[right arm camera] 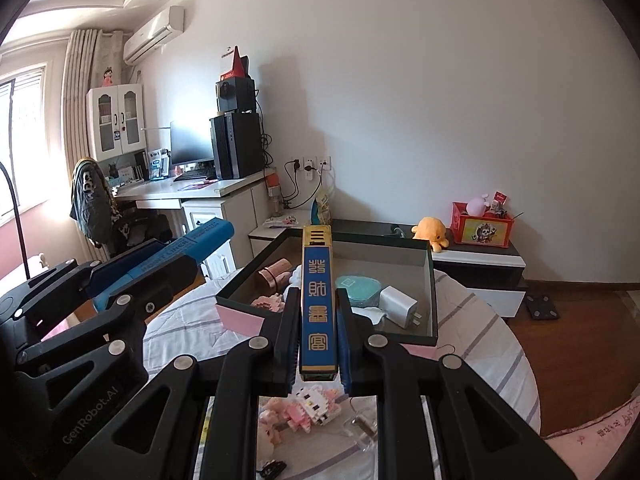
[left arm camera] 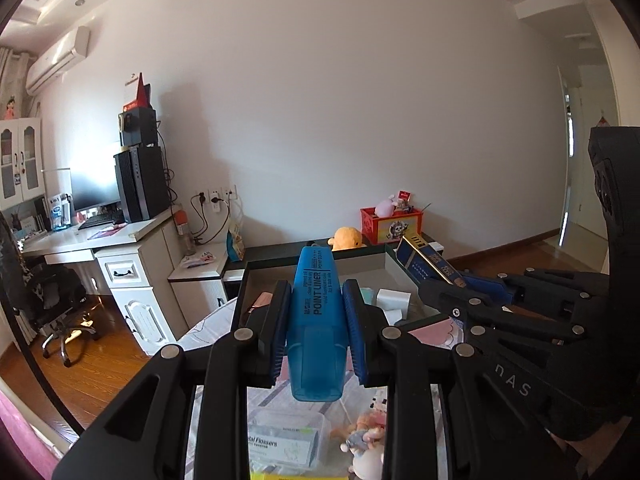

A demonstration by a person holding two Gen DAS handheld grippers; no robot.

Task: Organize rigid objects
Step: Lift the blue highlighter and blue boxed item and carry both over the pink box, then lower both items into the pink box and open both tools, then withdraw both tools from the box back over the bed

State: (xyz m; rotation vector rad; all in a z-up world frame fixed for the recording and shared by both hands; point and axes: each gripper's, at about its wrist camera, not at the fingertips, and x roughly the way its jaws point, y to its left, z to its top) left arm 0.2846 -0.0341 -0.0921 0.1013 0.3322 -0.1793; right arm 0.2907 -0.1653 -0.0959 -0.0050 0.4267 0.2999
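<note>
My left gripper [left arm camera: 316, 300] is shut on a blue highlighter pen [left arm camera: 316, 320] marked POINT LINER, held upright above the bed. It also shows in the right wrist view [right arm camera: 192, 246]. My right gripper [right arm camera: 319, 312] is shut on a flat blue and gold box [right arm camera: 316, 300], also seen in the left wrist view [left arm camera: 430, 266]. Ahead of both stands an open dark-rimmed storage box [right arm camera: 434, 280] with a teal round case [right arm camera: 358, 290], a white charger [right arm camera: 398, 306] and a copper-coloured cup [right arm camera: 272, 274] inside.
A pink block figure [right arm camera: 304, 404] and a floss pick pack [left arm camera: 280, 446] lie on the striped bedsheet below the grippers. A low cabinet holds an orange plush [right arm camera: 430, 234] and a red crate [right arm camera: 482, 230]. A desk with a monitor [right arm camera: 192, 152] stands left.
</note>
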